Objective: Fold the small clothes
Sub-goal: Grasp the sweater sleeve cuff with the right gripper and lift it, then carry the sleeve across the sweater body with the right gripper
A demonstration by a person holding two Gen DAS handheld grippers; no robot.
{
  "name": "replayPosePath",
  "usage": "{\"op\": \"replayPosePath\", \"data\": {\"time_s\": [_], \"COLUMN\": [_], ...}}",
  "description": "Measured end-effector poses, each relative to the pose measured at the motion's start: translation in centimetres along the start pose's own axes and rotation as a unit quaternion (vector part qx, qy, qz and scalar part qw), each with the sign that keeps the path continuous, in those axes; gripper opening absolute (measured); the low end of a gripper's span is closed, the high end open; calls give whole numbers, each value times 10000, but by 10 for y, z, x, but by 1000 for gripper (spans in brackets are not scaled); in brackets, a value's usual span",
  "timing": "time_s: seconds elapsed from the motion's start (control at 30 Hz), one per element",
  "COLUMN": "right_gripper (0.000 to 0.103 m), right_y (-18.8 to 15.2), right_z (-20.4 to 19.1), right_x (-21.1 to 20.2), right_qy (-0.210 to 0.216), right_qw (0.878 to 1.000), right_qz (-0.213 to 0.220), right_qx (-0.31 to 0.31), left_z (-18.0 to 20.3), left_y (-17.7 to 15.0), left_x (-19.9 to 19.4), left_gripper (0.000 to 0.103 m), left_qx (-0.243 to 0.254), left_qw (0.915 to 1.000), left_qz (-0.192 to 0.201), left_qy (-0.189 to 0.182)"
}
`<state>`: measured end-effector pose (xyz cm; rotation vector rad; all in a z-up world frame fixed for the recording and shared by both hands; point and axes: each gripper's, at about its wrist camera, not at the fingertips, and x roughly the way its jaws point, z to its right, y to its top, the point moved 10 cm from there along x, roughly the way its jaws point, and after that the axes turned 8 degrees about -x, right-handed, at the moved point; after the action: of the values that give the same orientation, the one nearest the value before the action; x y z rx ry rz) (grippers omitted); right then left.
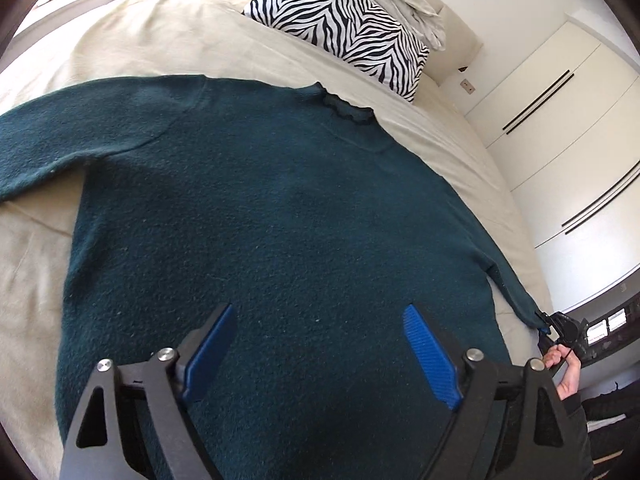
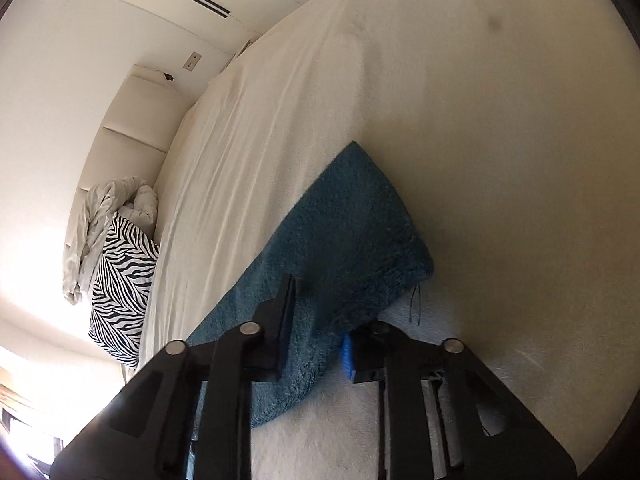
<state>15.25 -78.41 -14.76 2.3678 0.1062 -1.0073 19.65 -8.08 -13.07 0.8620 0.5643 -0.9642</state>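
A fuzzy teal sweater [image 1: 260, 240] lies flat on the cream bed [image 1: 120, 40], beneath the spread left hand-held gripper [image 1: 318, 344]. The right hand-held gripper [image 2: 320, 320] pinches its sleeve cuff [image 2: 352, 240].

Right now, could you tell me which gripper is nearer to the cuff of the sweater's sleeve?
Right. The right gripper is clamped on the sleeve cuff, while the left gripper hovers open above the sweater's body, well away from it.
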Motion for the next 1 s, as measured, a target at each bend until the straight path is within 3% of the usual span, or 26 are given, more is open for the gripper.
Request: {"op": "replayPosePath", "data": {"time_s": [0.1, 0.17, 0.27, 0.3, 0.43, 0.5, 0.6, 0.7, 0.73, 0.8, 0.87, 1.0], "right_gripper": [9, 8, 8, 8, 8, 8, 8, 11, 18, 33, 61, 62], "right_y": [3, -4, -34, -54, -162, -228, -330, -419, -445, -469, -479, -434], "right_z": [-53, -111, -217, -257, -377, -415, -439, -427, -422, -411, -376, -347], "right_x": [-9, -16, -17, -15, -6, 3, 24, 41, 37, 31, 3, -20], "right_qy": [-7, 112, 410, 529, 1138, 1373, 1526, 1704, 1761, 1920, 2091, 2329], "right_qw": [9979, 9927, 9737, 9608, 9139, 8932, 8597, 8297, 8270, 8348, 8506, 8767], "right_qz": [114, 143, 61, 24, -433, -789, -1402, -2099, -2264, -2455, -2401, -2199], "right_qx": [-631, -1192, -2241, -2721, -3872, -4210, -4668, -4883, -4835, -4539, -4185, -3589], "left_z": [1, 0, -4, -8, -26, -35, -46, -54, -56, -56, -53, -30], "left_y": [5, 12, 24, 28, 38, 41, 46, 49, 49, 50, 51, 49], "left_x": [2, 1, -2, -5, -17, -23, -28, -29, -30, -27, -21, -1], "left_gripper": [81, 81, 81, 81, 81, 81, 82, 82, 82, 87, 90, 90], "left_qx": [-41, -130, -306, -385, -640, -723, -915, -1008, -1019, -1059, -1101, -1059], "left_qw": [9998, 9994, 9983, 9978, 9955, 9945, 9912, 9899, 9895, 9886, 9877, 9865], "left_qz": [-69, -58, 12, 44, 157, 172, 161, 105, 92, 53, -18, -271], "left_qy": [-200, -320, -489, -539, -681, -732, -946, -993, -1017, -1070, -1112, -1217]}}
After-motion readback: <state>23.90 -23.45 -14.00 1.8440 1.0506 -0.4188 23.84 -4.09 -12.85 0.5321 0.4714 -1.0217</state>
